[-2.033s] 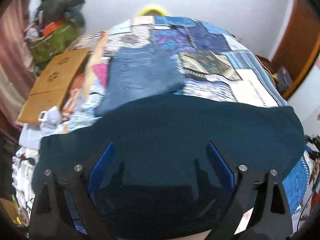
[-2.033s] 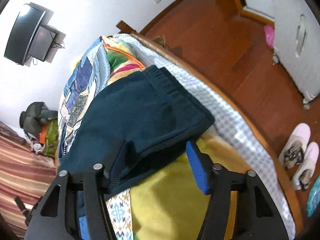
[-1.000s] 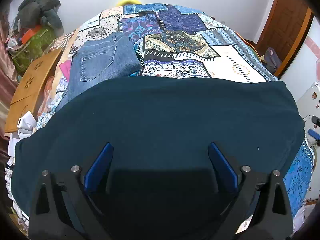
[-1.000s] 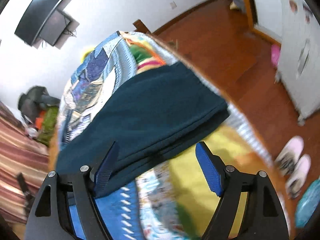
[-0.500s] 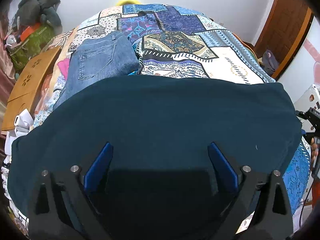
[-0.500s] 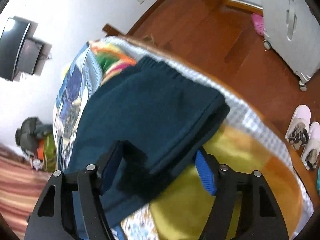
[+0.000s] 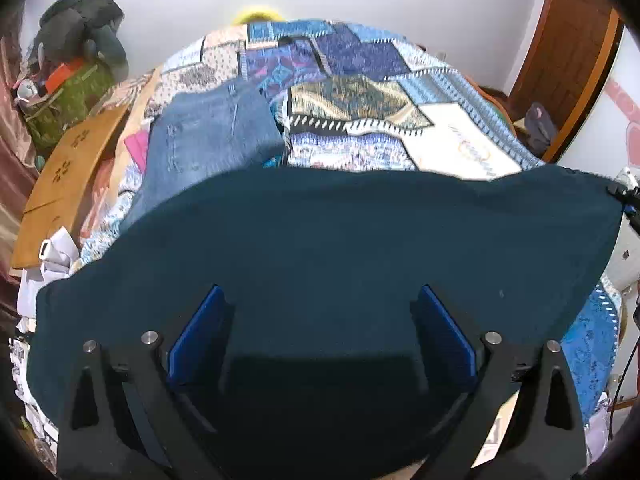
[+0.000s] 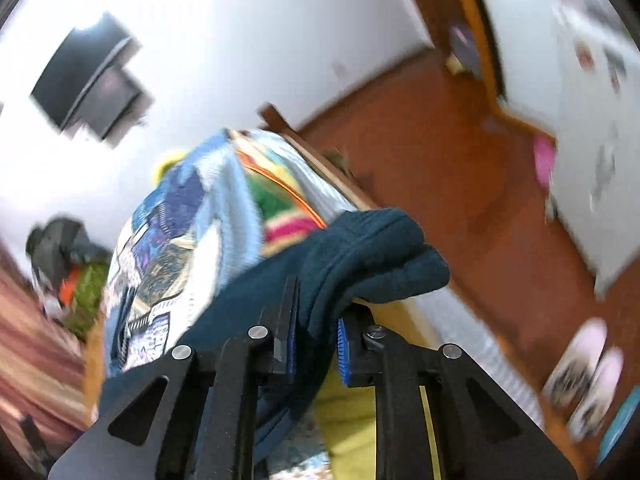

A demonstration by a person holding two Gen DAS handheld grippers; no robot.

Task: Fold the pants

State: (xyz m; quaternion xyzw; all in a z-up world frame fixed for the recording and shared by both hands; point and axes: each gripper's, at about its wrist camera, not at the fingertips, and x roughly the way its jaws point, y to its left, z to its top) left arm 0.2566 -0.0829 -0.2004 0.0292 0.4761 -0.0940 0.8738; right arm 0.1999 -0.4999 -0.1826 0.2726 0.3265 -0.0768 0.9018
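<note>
Dark teal pants [image 7: 340, 248] lying spread across the patchwork bed cover [image 7: 360, 92], right gripper [image 8: 316, 340] closing, pinching their bunched edge, left gripper [image 7: 320, 336] hovering wide apart above them, gripping nothing.

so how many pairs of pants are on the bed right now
2: dark teal pants spread across the near edge, one end pinched in the closing right gripper; folded jeans behind them, partly covered.

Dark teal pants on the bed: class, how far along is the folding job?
Done: the dark teal pants lie spread across the patchwork bedspread. In hand: the right gripper is closing on one bunched end of them; the left gripper stands open above the cloth. Left: no visible fold yet.
</note>
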